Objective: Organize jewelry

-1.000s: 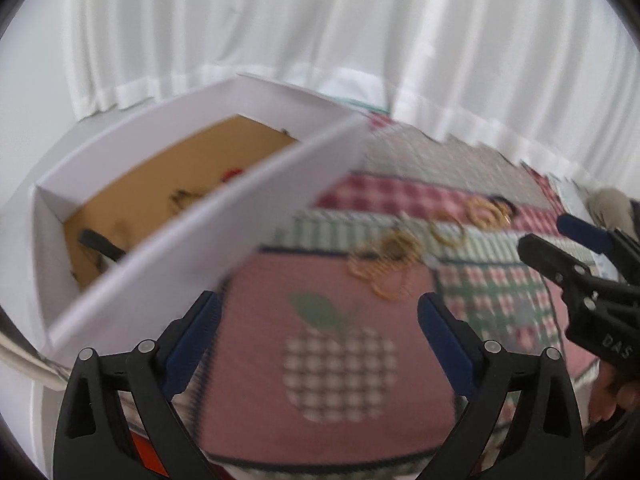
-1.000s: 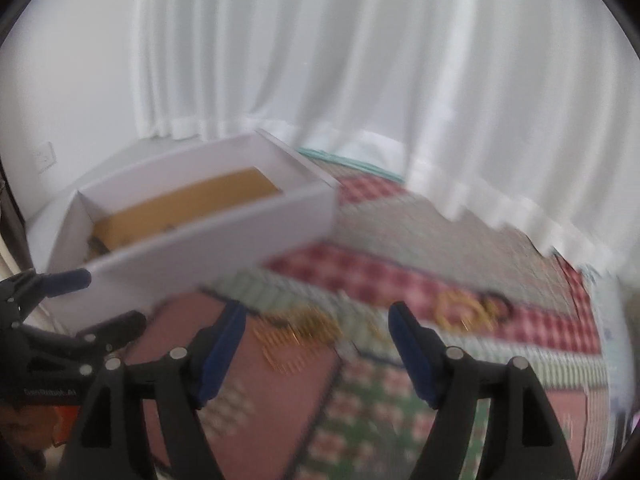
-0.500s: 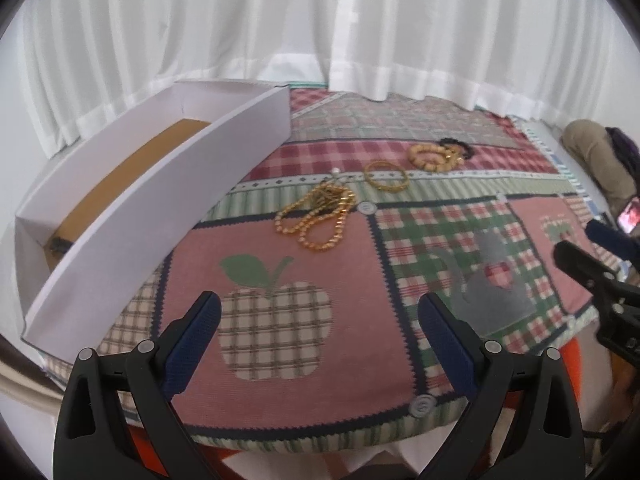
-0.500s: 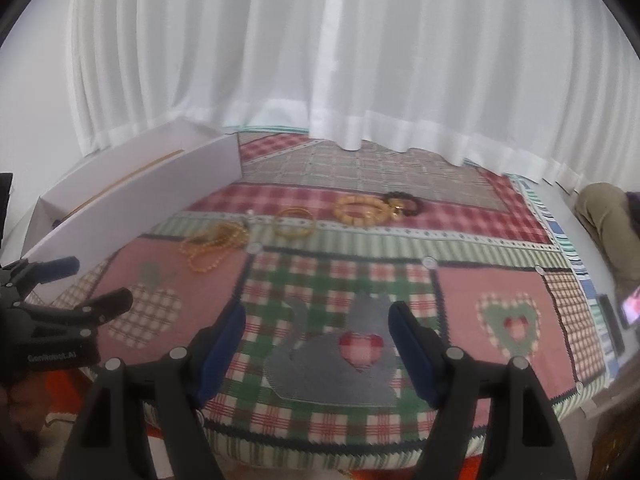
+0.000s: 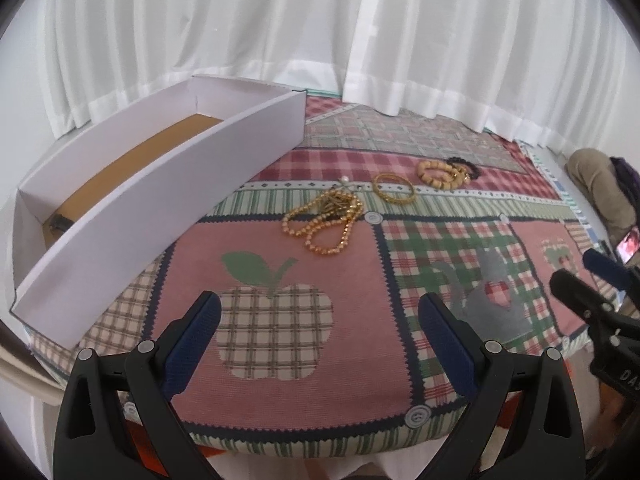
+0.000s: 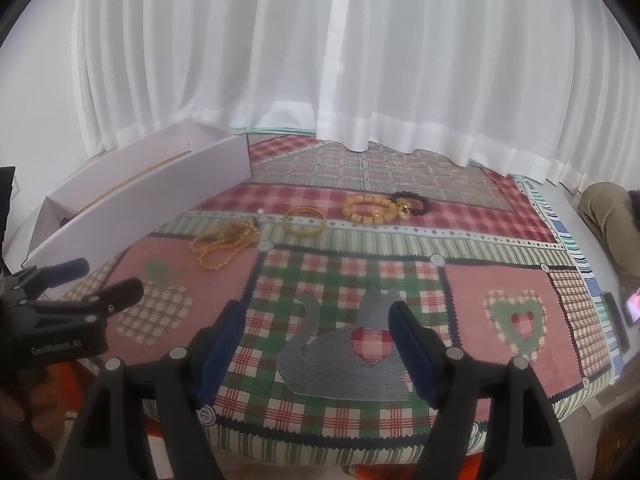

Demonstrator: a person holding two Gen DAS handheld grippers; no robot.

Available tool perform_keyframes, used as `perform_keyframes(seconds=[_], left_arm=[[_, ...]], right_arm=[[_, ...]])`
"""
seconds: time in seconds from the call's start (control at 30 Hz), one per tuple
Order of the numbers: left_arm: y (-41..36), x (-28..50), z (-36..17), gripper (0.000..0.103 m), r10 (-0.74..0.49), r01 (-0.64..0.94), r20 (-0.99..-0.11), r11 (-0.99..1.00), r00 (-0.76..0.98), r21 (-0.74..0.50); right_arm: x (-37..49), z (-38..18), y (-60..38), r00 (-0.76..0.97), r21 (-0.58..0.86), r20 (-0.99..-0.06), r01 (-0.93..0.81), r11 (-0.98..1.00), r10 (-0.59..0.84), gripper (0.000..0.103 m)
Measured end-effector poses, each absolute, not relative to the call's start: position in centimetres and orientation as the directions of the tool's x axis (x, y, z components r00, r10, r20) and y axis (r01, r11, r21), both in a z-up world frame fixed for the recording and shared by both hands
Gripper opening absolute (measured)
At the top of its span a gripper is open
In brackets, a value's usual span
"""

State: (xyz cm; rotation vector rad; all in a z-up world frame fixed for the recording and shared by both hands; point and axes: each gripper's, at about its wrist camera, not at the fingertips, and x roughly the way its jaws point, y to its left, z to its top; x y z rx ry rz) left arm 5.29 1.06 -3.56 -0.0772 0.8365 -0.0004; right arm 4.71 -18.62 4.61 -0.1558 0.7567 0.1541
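Both grippers hang over the near edge of the patchwork cloth (image 5: pixel 280 392), jaws apart and empty: the left gripper (image 5: pixel 320 322) above the apple patch, the right gripper (image 6: pixel 316 330) above the grey swan patch. Nothing has been picked up yet, so the step in hand looks like choosing and reaching for the first piece.

The jewelry lies ahead of both. The gold bead necklace (image 5: pixel 324 220) is heaped straight ahead of the left gripper, nearest to it. Just beyond and to the right sit the gold bangle (image 5: pixel 394 194), then the chunky bead bracelet (image 5: pixel 438 170) touching a dark bead bracelet (image 6: pixel 416 202). A small pearl (image 6: pixel 261 212) rests beside the necklace's far end.

The white box (image 5: pixel 160 200) stands ahead-left of the left gripper, open, with a brown floor — the likely place for the pieces. Something small and dark already lies in its near corner; what it is cannot be told.

To do it well, the necklace probably wants a pinch at the thickest part of the heap, so the strands lift together rather than trail. The box's near wall is tall, so a carried piece must clear it — a dangling loop could snag there. The two bracelets may drag each other.
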Motion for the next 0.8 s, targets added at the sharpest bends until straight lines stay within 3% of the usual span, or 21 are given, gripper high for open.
perform_keyframes(seconds=[0.33,0.8], left_arm=[[0.62,5.67,-4.47,0.099,-0.033,0.002,-0.795,0.999,0.606,-0.04],[1.15,5.44,-4.14,0.1,-0.042,-0.005,-0.795,0.998,0.605,-0.057]], right_arm=[[4.59,4.56,-18.24,0.714,-0.088,-0.694,-0.202,0.975,0.086,0.076],[4.39,4.87,-18.28,0.724,-0.08,-0.684,-0.201,0.976,0.093,0.076]])
